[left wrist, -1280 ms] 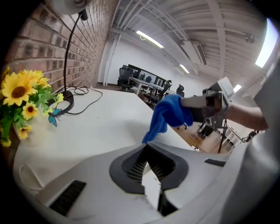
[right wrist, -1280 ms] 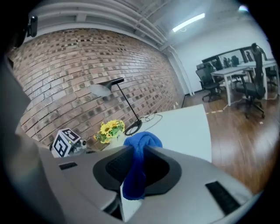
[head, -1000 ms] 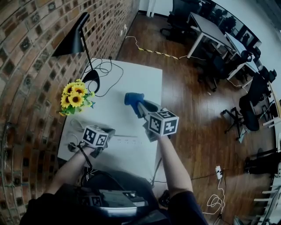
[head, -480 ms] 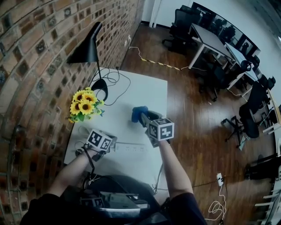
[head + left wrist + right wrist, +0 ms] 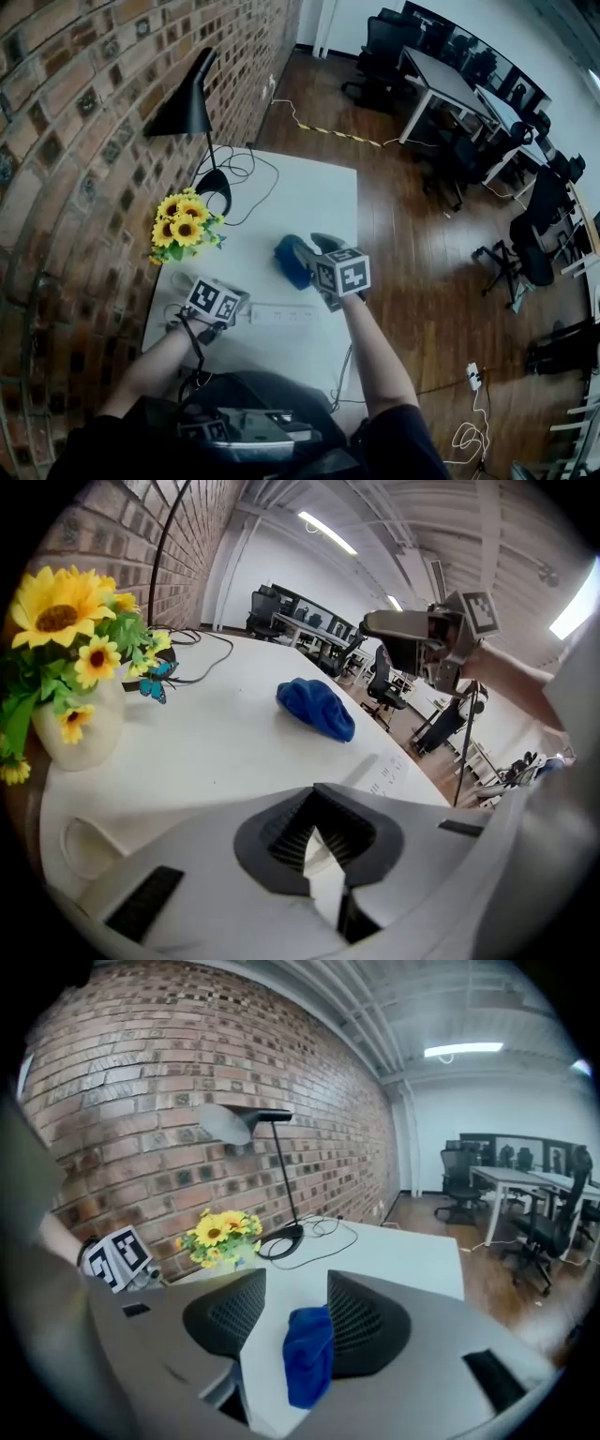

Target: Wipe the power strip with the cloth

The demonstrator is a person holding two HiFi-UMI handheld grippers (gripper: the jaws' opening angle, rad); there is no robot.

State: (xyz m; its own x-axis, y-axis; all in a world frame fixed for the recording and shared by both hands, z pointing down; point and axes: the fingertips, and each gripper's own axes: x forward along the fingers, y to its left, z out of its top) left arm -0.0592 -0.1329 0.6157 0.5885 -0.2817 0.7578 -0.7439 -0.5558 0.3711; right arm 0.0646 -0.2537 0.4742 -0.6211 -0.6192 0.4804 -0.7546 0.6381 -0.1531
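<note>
The blue cloth lies crumpled on the white table, just beyond the white power strip. My right gripper hovers over the cloth; its jaws have just been opening. In the right gripper view the cloth shows between the spread jaws beside the right one, not pressed. The left gripper view shows the cloth resting on the table with the right gripper above it. My left gripper is shut, its tips at the strip's near end. I cannot tell whether they pinch anything.
A pale vase of sunflowers stands at the table's left by the brick wall. Behind it are a black desk lamp and its looped cable. The table's right edge drops to a wooden floor with office desks and chairs.
The cloth, which was up at the right gripper's jaws, now lies on the table. That gripper has come down and its jaws stand wider. The left gripper stays by the strip.
</note>
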